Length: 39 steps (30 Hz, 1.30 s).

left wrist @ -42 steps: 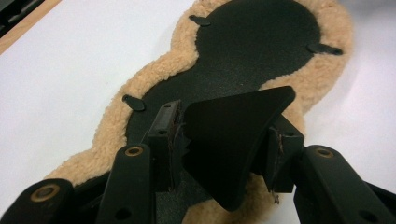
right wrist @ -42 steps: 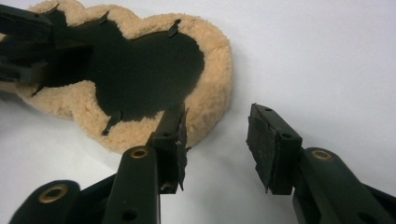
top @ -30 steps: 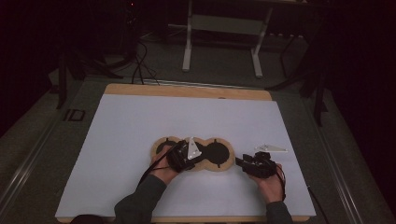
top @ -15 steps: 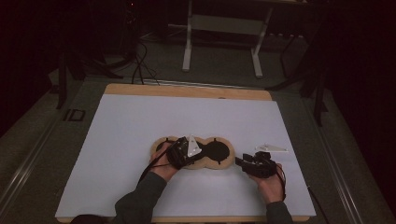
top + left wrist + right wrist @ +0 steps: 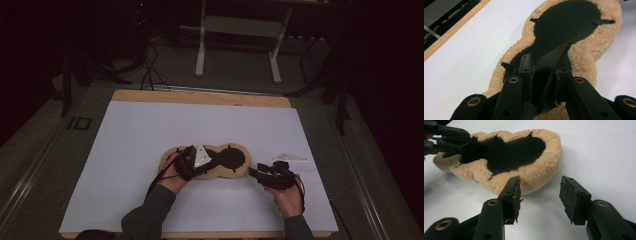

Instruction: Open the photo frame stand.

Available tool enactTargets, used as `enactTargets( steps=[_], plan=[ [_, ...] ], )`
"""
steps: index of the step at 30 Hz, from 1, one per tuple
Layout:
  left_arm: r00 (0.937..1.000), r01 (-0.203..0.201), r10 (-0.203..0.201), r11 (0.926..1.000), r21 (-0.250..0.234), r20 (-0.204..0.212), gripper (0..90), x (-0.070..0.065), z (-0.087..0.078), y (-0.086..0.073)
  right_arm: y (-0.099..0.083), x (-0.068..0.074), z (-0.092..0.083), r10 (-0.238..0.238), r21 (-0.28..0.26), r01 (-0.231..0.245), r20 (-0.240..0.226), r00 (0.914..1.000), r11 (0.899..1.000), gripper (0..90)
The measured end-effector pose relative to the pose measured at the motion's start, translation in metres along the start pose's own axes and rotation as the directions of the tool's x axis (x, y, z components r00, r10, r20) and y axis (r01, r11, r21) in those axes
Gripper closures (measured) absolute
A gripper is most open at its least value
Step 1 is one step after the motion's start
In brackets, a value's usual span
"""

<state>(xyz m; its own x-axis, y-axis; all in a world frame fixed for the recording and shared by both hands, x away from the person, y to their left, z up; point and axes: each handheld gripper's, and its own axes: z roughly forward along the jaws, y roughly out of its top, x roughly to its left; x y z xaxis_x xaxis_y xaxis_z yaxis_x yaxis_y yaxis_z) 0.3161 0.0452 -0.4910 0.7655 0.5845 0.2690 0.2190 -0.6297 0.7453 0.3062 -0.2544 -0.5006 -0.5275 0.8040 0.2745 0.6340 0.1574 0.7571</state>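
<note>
One fleece-edged pad [image 5: 227, 159] with a black centre; two hand-held grippers — left gripper [image 5: 192, 161] and right gripper [image 5: 256, 173] — each with two fingers; one white sheet [image 5: 150, 130] covering one wooden table [image 5: 200, 97]; one metal stand [image 5: 239, 25] beyond the table's far edge.

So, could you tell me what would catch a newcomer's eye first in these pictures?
The tan fleecy pad with its black centre, lying near the front of the white mat. The left gripper sits on the pad's left end, its jaws having just been closing, with a fold of the black centre raised between them. The right gripper rests just off the pad's right end, jaws having just been opening with nothing between them.
</note>
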Motion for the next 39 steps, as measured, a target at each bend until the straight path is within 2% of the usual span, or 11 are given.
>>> enactTargets(
  steps=[10, 25, 35, 39],
  plan=[
    [0.9996, 0.029, -0.029, 0.9991, -0.032, 0.002, 75.1, 0.003, -0.005, -0.004, 0.006, 0.003, 0.0, 0.056, -0.014, -0.057, -0.069, 0.9961, 0.998, 45.9],
    [0.997, 0.077, -0.076, 0.993, -0.089, 0.013, 75.1, 0.009, -0.014, -0.01, 0.021, 0.017, 0.005, 0.039, 0.02, -0.038, -0.09, 0.9952, 0.999, 36.1],
    [0.9955, 0.095, -0.094, 0.9888, -0.115, 0.011, 75.0, 0.009, -0.017, -0.014, 0.03, 0.018, 0.01, 0.071, 0.051, -0.067, -0.094, 0.993, 0.996, 31.3],
    [0.9947, 0.103, -0.102, 0.9864, -0.128, 0.014, 74.9, 0.01, -0.018, -0.016, 0.037, 0.021, 0.012, 0.062, 0.062, -0.056, -0.102, 0.9929, 0.996, 29.2]
  ],
)
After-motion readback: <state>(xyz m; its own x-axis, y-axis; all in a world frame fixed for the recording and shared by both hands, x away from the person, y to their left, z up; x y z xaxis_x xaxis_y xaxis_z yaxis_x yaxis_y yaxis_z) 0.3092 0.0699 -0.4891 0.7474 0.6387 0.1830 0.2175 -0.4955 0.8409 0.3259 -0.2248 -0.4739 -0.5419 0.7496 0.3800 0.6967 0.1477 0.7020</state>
